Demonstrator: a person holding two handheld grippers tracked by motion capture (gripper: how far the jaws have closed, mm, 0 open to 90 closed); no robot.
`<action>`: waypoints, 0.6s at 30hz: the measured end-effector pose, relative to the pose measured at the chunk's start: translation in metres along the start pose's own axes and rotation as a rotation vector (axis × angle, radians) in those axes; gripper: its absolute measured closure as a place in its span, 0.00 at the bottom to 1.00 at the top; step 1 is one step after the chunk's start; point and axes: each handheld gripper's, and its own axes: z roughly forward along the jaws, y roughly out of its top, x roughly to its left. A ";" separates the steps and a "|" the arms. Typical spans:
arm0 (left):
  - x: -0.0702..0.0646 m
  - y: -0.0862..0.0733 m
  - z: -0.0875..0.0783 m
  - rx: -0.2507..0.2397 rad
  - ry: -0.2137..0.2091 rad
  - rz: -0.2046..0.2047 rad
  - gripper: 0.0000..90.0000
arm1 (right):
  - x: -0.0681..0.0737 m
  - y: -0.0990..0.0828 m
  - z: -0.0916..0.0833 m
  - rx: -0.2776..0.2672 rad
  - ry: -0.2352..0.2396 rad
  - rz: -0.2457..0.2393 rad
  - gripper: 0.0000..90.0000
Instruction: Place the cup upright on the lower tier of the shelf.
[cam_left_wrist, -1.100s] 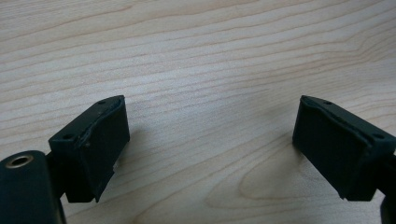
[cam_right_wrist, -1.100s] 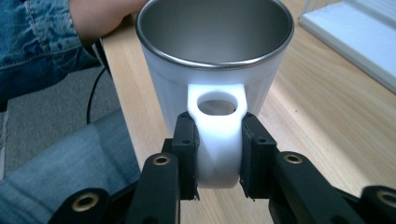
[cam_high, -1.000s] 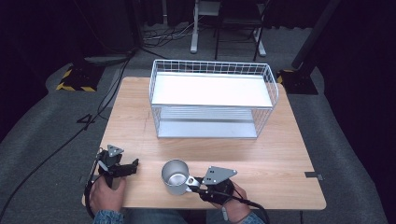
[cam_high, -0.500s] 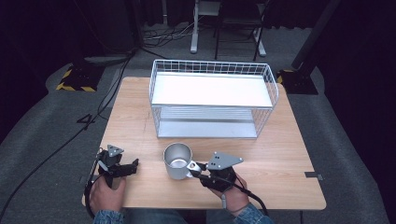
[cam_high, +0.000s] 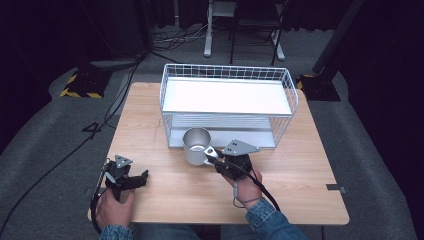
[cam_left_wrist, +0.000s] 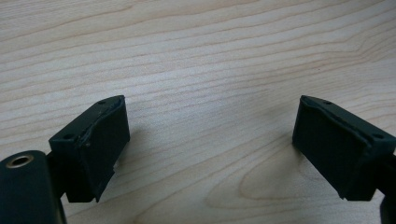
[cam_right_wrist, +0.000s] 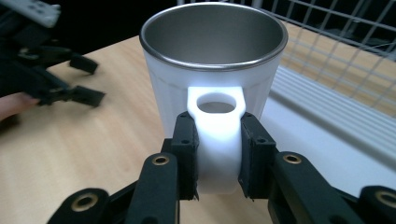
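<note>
Right gripper (cam_high: 212, 153) is clamped on the white handle (cam_right_wrist: 216, 140) of a white mug with a shiny steel rim and lining (cam_high: 197, 145); both black pads press the handle's flat sides, one each side, seen clearly in the right gripper view

Mug sits upright, mouth up and empty, handle pointing toward the person. Can't tell whether its base touches the light wooden table (cam_high: 150, 115) or hangs just above it. It's just in front of the white wire basket (cam_high: 227, 102), near the basket's front left corner, apart from the wire as far as the high view shows

Basket is a rectangular wire frame with a flat white shelf on top and a lower level underneath, standing on the far half of the table

Right hand (cam_high: 243, 181) wraps the gripper body, denim cuff at the wrist, black cable trailing back over the forearm

Left gripper (cam_high: 141, 179) rests low at the near left corner of the table, held by the left hand (cam_high: 114, 206). In the left gripper view its two black jaws stand wide apart with bare wood grain between them, gripping nothing. Well apart from the mug

Dark floor with cables and a yellow-black striped block (cam_high: 80, 84) lies beyond the table's left side
</note>
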 end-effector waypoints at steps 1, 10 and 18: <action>0.000 0.000 0.000 0.000 0.000 0.000 0.13 | -0.003 0.001 0.002 -0.004 -0.012 -0.001 0.79; 0.000 0.000 0.000 0.000 0.000 0.000 0.13 | -0.027 0.008 0.023 -0.037 -0.088 0.059 0.79; 0.000 0.000 0.000 0.000 0.000 -0.001 0.13 | -0.039 0.009 0.045 -0.040 -0.116 0.086 0.79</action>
